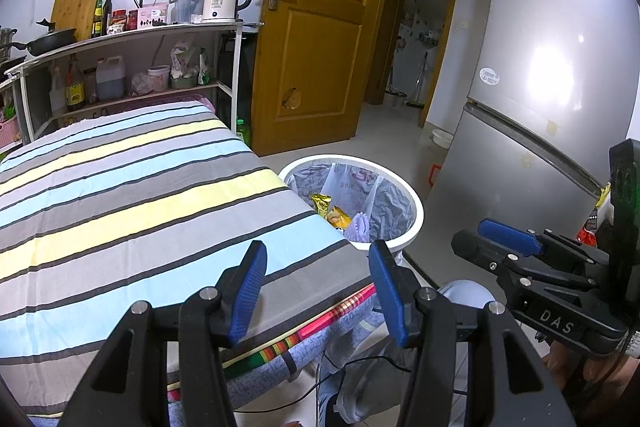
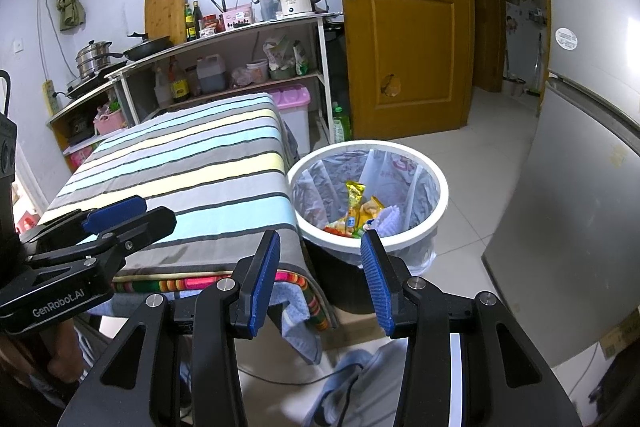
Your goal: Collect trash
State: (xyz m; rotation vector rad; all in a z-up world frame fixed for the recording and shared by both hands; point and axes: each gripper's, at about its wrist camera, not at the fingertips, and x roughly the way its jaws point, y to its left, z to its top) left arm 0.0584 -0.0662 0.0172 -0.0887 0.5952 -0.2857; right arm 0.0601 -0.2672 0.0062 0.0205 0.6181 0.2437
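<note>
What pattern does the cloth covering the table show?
Stripes of grey, light blue and pale yellow with thin dark lines on the cloth; clearest in the left wrist view.

striped cloth (image 1: 140, 187) matt | bin (image 2: 440, 211) smooth plastic | door (image 2: 404, 27) glossy wood

Both wrist views downward, sharing bin (image 1: 416, 215).

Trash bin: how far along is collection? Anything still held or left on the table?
Done: snack wrappers and a lilac item lie in the lined bin. In hand: nothing; left gripper and right gripper are open and empty. Left: no trash visible on the striped tablecloth.
</note>
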